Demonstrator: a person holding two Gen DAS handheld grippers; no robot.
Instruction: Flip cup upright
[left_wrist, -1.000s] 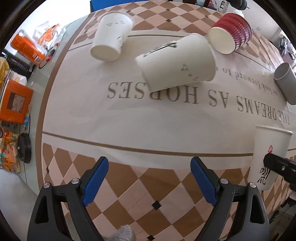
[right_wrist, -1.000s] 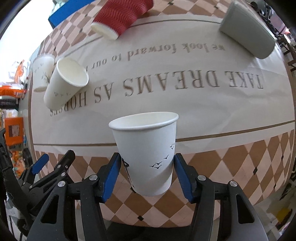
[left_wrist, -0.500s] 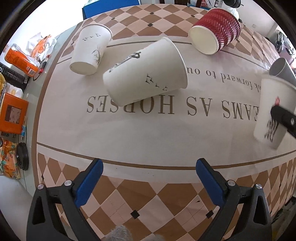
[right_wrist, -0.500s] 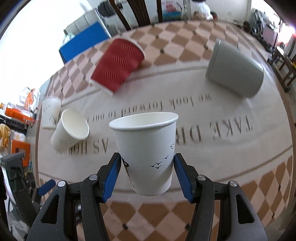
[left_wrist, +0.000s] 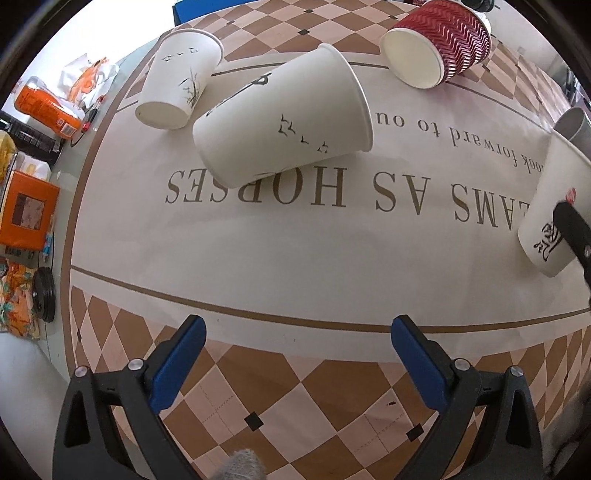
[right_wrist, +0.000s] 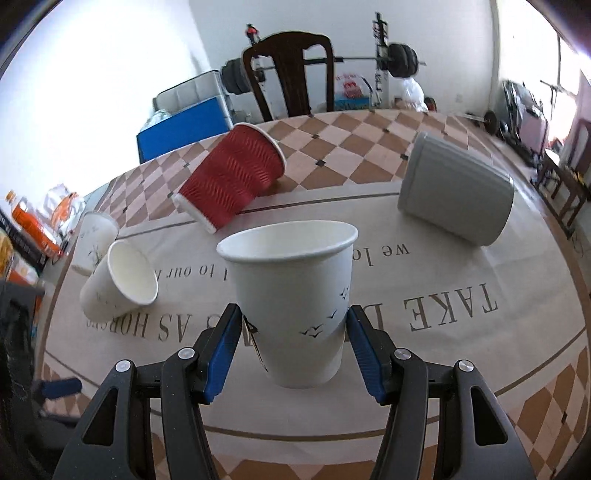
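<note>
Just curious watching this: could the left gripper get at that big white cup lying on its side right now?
Probably yes: the left gripper is open and empty, and only bare tablecloth lies between it and the tipped white cup.

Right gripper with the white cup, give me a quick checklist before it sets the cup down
1. Grip: right gripper pads on both sides of the white cup: ok.
2. Cup mouth up: ok.
3. Base touching the tablecloth: cannot tell.
4. Clear of the lying white cup and red cup: ok.
5. Left gripper open, empty, out of the way: ok.
</note>
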